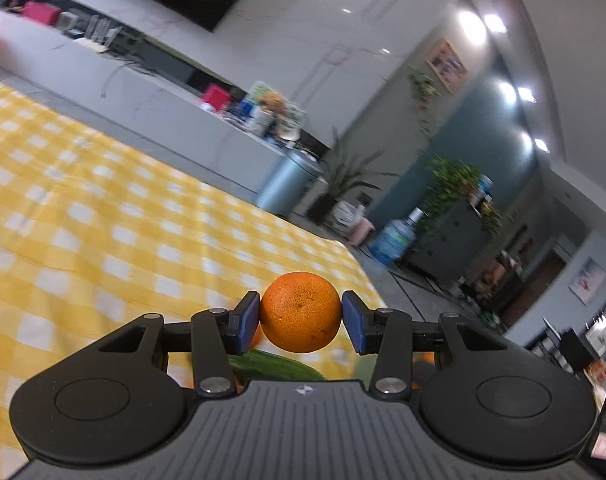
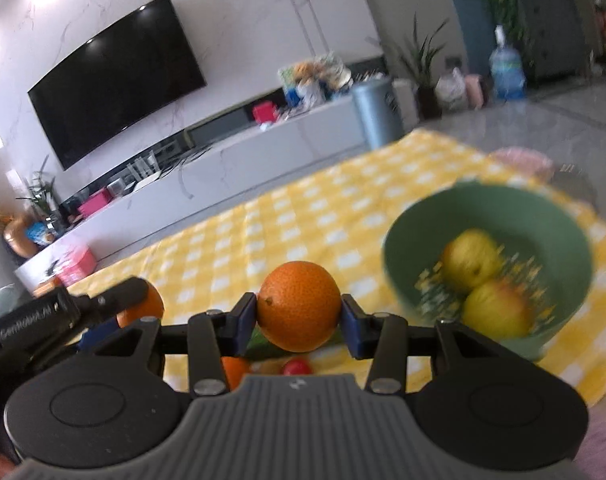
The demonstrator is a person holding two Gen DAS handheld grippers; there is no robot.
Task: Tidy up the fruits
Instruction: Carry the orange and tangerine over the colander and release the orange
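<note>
I am looking over a yellow-and-white checked cloth (image 2: 303, 216) covering the table; at the right of the right wrist view a green bowl (image 2: 543, 216) is sitting on it, holding two yellowish apples (image 2: 473, 260), blurred; a small red fruit (image 2: 297, 367) and a green thing are peeking out low at centre; my right tongs (image 2: 299, 316) are pinching a dimpled round orange (image 2: 299, 306) between blue pads, raised above the cloth; at lower left of that view my other tool is reaching in with its own fruit; my left tongs (image 1: 301, 320) are pinching a second orange (image 1: 301, 312), tilted steeply, the room slanting behind.
</note>
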